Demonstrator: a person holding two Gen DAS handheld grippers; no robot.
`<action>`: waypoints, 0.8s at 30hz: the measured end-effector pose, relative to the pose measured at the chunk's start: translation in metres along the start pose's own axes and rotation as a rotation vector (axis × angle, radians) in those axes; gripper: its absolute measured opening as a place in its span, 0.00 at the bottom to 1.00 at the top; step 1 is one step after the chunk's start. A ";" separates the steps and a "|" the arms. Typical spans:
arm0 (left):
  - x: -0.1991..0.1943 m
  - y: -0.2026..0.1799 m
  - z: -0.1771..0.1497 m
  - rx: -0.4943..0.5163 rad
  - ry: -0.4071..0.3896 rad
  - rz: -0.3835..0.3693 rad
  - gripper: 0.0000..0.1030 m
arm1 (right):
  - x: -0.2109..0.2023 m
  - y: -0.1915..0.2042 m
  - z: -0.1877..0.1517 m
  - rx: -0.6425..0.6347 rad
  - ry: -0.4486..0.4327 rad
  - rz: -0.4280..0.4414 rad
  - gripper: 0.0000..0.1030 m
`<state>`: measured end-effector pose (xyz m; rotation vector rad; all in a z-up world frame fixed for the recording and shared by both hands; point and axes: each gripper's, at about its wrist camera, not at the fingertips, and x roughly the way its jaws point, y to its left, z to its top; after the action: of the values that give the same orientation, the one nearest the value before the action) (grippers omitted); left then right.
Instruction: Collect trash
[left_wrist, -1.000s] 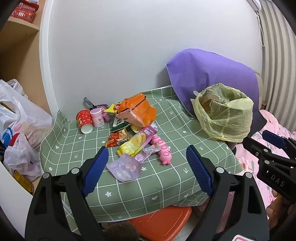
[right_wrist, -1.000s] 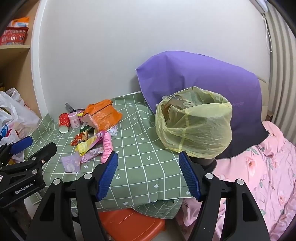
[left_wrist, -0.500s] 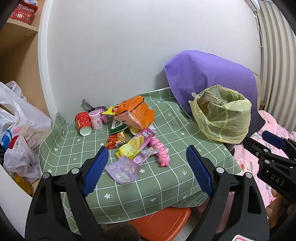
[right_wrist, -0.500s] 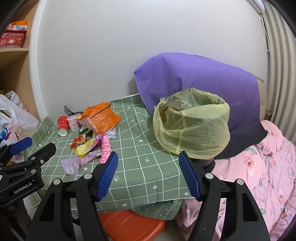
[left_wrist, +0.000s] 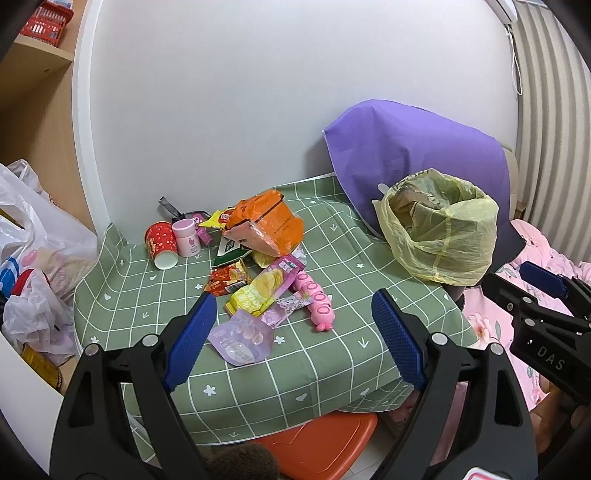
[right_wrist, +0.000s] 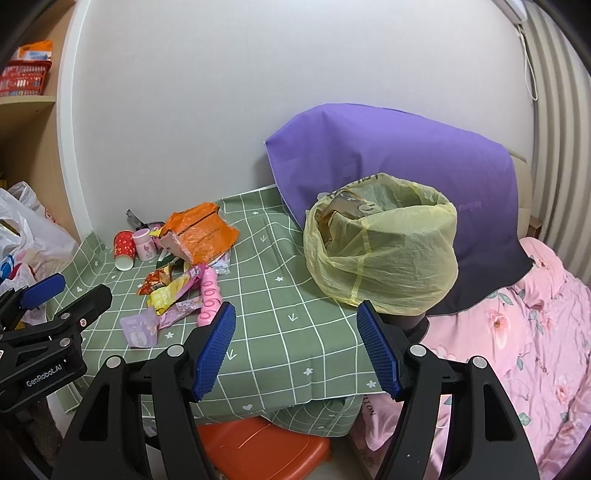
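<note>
Bare green checked tabletop (left_wrist: 351, 258) lies open between the heap of snack wrappers (left_wrist: 258, 273) at left and the yellow plastic trash bag (left_wrist: 439, 229) at right; a purple cloth (right_wrist: 388, 155) blocks the far right.

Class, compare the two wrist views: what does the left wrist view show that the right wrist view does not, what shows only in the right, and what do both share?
Only the left wrist view shows the right tongs from the side, marked DAS. Only the right wrist view shows the left tongs from the side and the orange packet in the red basket. Both share the green checked tablecloth, the pile of wrappers, the red cup, the yellow trash bag and the purple bag.
</note>
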<state>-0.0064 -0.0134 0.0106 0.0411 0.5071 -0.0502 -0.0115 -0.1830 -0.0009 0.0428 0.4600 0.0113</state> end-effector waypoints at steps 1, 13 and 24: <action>0.000 0.000 0.000 0.000 0.000 -0.002 0.79 | 0.000 0.000 0.000 0.000 -0.001 -0.001 0.63; 0.000 -0.002 -0.002 0.003 0.004 -0.026 0.79 | -0.006 -0.006 -0.003 0.015 -0.011 -0.022 0.63; -0.001 -0.003 -0.002 0.004 0.004 -0.034 0.79 | -0.009 -0.010 -0.004 0.025 -0.019 -0.042 0.63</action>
<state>-0.0084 -0.0164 0.0089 0.0366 0.5117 -0.0846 -0.0208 -0.1928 -0.0010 0.0579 0.4418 -0.0364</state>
